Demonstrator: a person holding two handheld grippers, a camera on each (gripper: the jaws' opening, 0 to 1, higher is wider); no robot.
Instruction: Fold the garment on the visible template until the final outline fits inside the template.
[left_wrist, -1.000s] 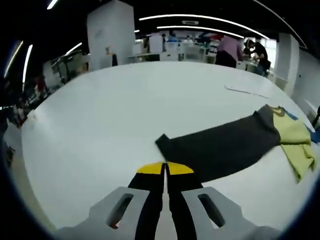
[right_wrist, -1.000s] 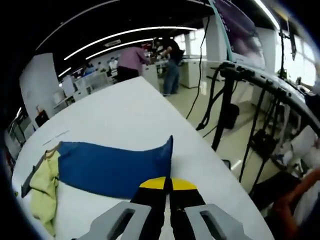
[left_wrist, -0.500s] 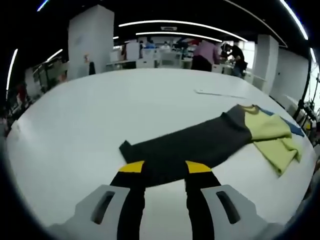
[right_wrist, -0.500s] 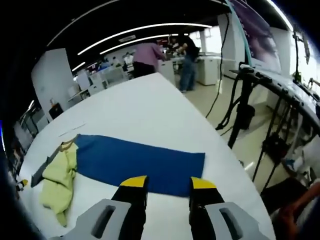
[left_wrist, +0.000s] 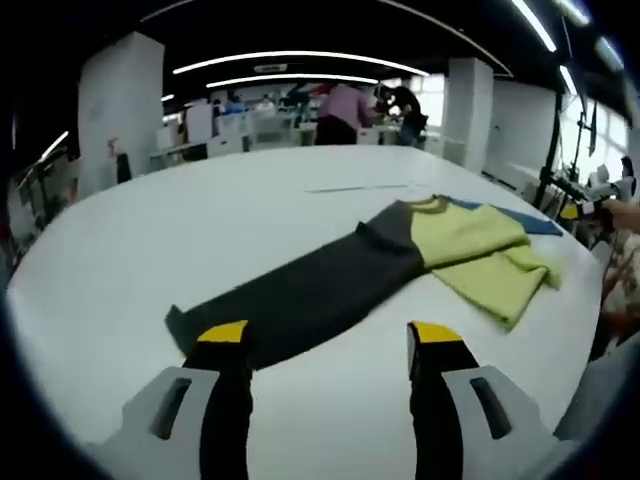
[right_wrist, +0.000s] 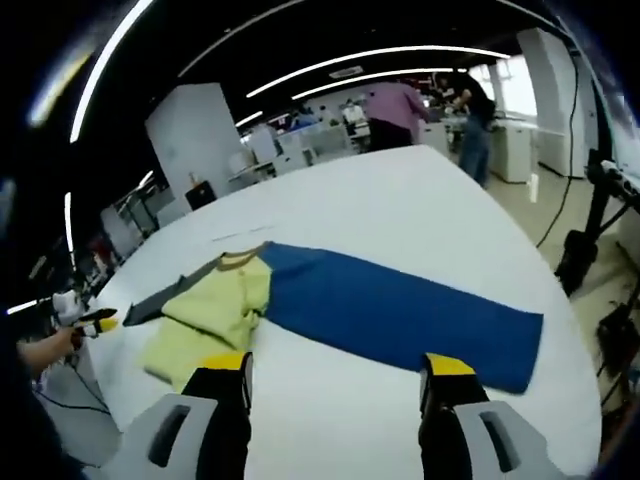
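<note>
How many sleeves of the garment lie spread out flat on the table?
2: the dark grey sleeve stretches out ahead of the left tongs, and the blue sleeve lies ahead of the right tongs.

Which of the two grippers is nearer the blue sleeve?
Right. The right gripper hangs open just before the blue sleeve; the left gripper is by the dark sleeve opposite.

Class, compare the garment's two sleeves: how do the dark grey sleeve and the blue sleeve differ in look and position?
The grey sleeve is dark charcoal; the blue sleeve is bright blue. The grey sleeve runs out toward the left gripper; the blue sleeve runs out the opposite way, toward the right gripper. Both lie flat and stretched out on the white table, joined to the crumpled yellow body, and both grippers stand open, holding nothing.
</note>
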